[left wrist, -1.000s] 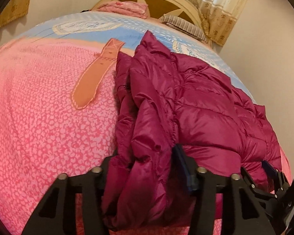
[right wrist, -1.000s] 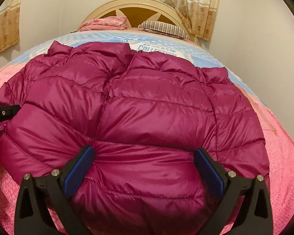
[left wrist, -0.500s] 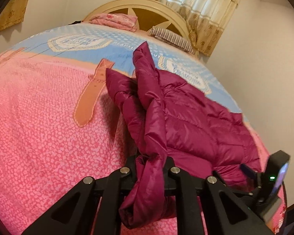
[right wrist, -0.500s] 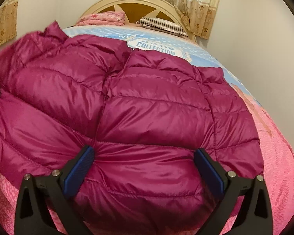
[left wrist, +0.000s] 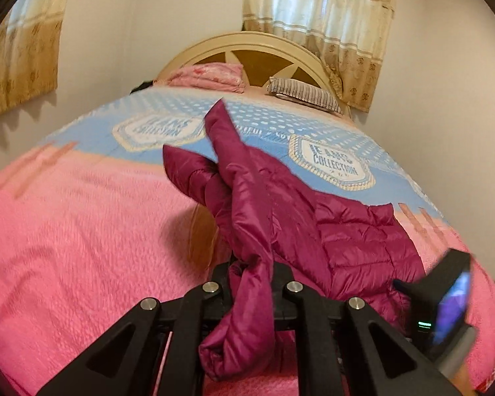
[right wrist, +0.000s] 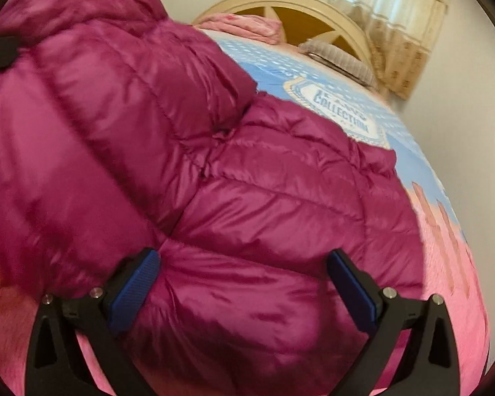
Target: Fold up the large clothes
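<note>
A magenta quilted puffer jacket [left wrist: 343,241] lies on the pink and blue bedspread [left wrist: 82,231]. My left gripper [left wrist: 252,274] is shut on the jacket's left edge and holds it lifted above the bed, so that side rises in a ridge. In the right wrist view the jacket [right wrist: 264,198] fills most of the frame, its left half raised and tilting over. My right gripper [right wrist: 244,280] is open, its blue pads [right wrist: 133,292] on either side of the jacket's near hem. It also shows at the right of the left wrist view [left wrist: 445,297].
A cream headboard [left wrist: 247,46] stands at the far end with a pink folded blanket [left wrist: 211,76] and a striped pillow [left wrist: 303,94]. A wall [left wrist: 445,99] runs close along the bed's right side. Curtains [left wrist: 320,10] hang behind.
My left gripper has closed on the jacket's left edge and lifted it up off the bed. The jacket's left half now rises and leans toward the right. My right gripper stays open at the hem.
</note>
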`<state>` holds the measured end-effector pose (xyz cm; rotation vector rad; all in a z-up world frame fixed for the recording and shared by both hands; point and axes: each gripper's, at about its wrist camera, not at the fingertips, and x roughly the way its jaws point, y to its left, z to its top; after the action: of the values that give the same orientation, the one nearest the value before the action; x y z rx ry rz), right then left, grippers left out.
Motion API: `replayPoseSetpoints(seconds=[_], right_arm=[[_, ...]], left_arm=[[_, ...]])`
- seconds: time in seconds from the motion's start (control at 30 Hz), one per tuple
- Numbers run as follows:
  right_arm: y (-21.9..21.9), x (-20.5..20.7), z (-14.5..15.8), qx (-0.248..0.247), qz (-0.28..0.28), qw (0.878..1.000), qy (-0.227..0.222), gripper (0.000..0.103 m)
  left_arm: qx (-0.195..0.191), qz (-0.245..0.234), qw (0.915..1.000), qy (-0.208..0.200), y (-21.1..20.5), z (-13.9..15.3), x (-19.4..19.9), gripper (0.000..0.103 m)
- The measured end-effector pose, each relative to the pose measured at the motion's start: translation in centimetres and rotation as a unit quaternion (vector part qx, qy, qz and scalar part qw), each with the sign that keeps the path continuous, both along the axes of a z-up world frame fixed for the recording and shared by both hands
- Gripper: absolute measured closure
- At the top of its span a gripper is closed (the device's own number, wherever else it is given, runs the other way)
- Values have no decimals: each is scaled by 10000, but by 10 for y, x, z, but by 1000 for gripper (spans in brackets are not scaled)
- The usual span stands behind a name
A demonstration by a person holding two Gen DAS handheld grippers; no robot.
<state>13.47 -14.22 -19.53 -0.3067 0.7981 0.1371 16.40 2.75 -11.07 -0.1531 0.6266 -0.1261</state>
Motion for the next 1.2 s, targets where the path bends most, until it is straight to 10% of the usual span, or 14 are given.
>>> replayPoseSetpoints(seconds=[0.3, 0.67, 0.83, 0.97, 1.2], right_arm=[[-172, -30, 21, 162, -1449, 9890, -253, 0], [-294, -65, -10, 816, -2740, 9582, -99, 0], [-295, -64, -17, 860, -2745, 9577, -26, 0], [-300, -61, -16, 830, -2772, 9572, -27, 0], [-301, -46, 23, 1051, -2787, 9533, -502, 11]], left_arm=[[1104, -1182, 9849, -612, -149, 24, 12, 94], [2747, -2243, 9339, -447, -309, -87, 20, 88], [2770, -2136, 9348, -615, -311, -76, 12, 69], [2317, -2018, 9463, -1009, -300, -35, -9, 13], [1481, -1159, 9726, -1370, -217, 25, 8, 7]])
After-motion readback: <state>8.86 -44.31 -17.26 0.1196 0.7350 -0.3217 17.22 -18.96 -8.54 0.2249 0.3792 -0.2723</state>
